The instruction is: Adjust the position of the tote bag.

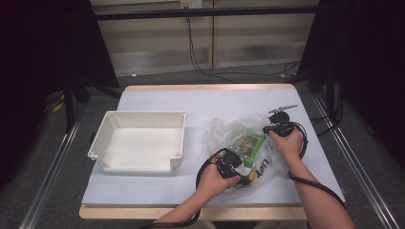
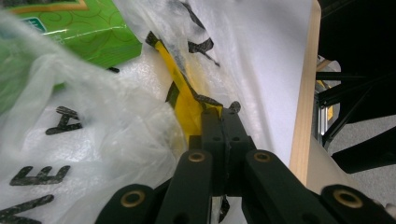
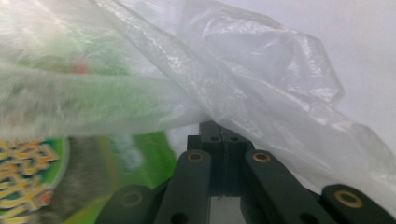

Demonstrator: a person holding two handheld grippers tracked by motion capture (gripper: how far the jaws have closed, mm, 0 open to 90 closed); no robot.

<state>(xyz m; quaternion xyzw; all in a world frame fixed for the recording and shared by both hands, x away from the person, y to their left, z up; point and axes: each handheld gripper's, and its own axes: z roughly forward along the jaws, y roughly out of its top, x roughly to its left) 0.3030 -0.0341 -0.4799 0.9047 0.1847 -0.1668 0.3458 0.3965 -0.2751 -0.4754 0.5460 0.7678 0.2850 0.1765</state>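
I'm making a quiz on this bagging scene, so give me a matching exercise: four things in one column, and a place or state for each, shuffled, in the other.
Things:
1. white bin
2. green packet
3. left tool
4. plastic bag

Places or states:
A. inside the clear bag
B. shut on the bag's edge, near the table's front
C. empty, on the left part of the table
D. crumpled, clear, with black lettering, held between both tools

Pairs: 1-C, 2-A, 3-B, 4-D
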